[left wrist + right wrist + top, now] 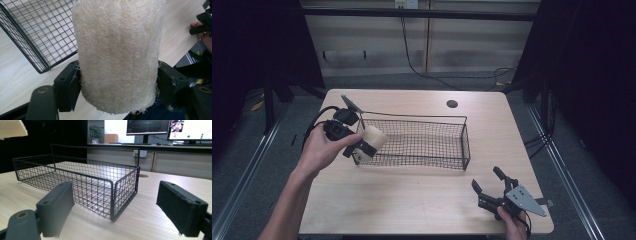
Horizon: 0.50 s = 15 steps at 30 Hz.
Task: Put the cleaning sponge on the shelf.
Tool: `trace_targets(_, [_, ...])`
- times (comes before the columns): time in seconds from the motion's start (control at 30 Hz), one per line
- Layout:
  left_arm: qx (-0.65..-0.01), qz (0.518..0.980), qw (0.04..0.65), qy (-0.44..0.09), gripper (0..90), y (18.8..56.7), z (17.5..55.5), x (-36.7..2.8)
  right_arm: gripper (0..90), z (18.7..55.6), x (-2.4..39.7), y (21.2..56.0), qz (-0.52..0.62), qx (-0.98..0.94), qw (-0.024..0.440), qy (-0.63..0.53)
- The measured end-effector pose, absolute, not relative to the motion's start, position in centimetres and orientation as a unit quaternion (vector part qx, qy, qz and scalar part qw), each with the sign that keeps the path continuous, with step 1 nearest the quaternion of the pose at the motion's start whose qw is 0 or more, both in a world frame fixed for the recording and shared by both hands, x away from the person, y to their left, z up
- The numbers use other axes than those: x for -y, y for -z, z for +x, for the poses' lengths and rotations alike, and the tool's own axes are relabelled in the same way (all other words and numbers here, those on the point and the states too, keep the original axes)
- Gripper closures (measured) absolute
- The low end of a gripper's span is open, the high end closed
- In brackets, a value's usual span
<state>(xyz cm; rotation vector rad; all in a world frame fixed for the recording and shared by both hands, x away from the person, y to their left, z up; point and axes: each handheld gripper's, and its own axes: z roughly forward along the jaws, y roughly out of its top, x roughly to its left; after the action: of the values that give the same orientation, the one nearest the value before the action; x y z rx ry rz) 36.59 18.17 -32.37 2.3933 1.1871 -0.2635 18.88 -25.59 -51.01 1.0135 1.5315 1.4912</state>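
Overhead, the left hand-held gripper clamps a pale fibrous roll, seemingly above the wire basket rim; the right hand-held gripper gapes wide over the desk.

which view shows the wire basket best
The high view: the whole wire basket sits on the table, mesh floor visible. The right gripper view shows it side-on from a near corner; the left gripper view catches one corner.
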Motion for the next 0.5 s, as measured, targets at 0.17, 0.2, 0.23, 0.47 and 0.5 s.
trace_targets(0.17, [-0.441,0.864,0.222,0.095,28.4,32.4,37.6,-18.0,13.6,18.9,25.6,51.0,0.396,-0.6,0.379,-0.583])
trace_targets(0.2, [-0.443,0.863,0.222,0.095,28.4,32.5,37.8,-17.9,13.6,18.9,25.6,51.0,0.396,-0.6,0.378,-0.584])
trace_targets(0.23, [-0.445,0.863,0.219,0.094,28.4,32.6,38.0,-17.9,13.6,18.9,25.6,51.0,0.396,-0.599,0.378,-0.584])
trace_targets(0.47, [-0.468,0.853,0.211,0.09,28.4,33.1,39.1,-17.8,13.6,18.9,25.6,51.0,0.396,-0.6,0.378,-0.583])
trace_targets(0.5, [-0.472,0.851,0.21,0.09,28.4,33.2,39.2,-17.8,13.6,18.9,25.6,51.0,0.396,-0.6,0.378,-0.583])
